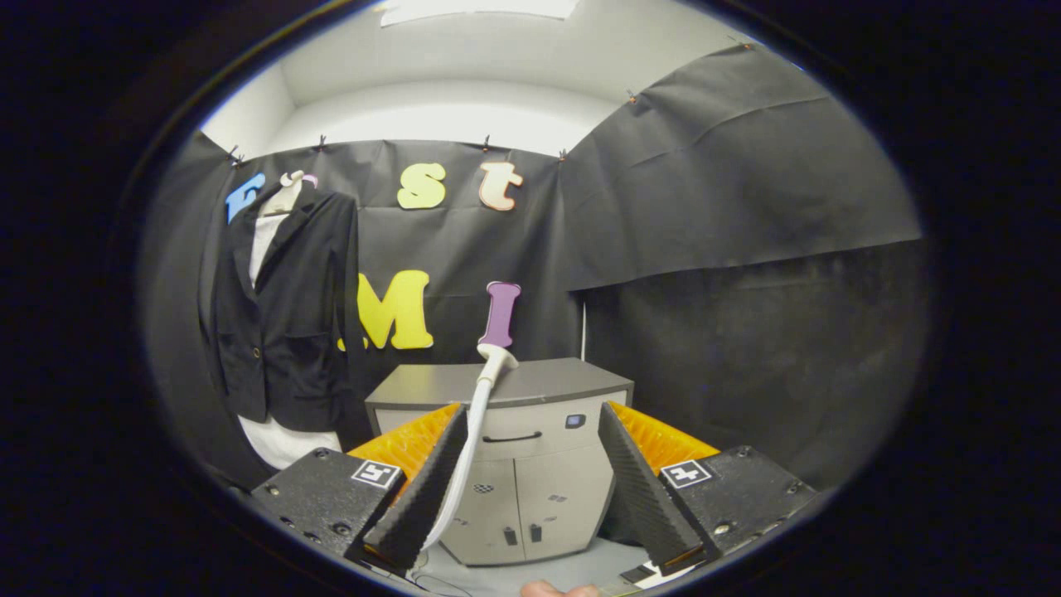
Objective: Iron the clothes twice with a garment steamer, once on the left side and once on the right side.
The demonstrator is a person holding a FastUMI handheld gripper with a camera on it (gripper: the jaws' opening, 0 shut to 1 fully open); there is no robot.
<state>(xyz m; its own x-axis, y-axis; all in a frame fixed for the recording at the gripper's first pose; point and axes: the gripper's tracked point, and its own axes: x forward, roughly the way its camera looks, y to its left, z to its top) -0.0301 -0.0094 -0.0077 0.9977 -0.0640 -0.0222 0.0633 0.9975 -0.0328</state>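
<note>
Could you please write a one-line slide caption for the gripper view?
Open gripper faces the grey cabinet and white steamer; black jacket hangs beyond.

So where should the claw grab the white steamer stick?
Probably the long white handle, below its bent top. It stands nearly upright in front of the grey cabinet, just ahead of the open claw and close beside one finger. Coming straight on, one finger could pass each side and squeeze the slim shaft.

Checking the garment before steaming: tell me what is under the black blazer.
A white shirt shows at the black blazer neckline and hangs out below the hem; its middle is covered. The gripper is open, holding nothing.
</note>
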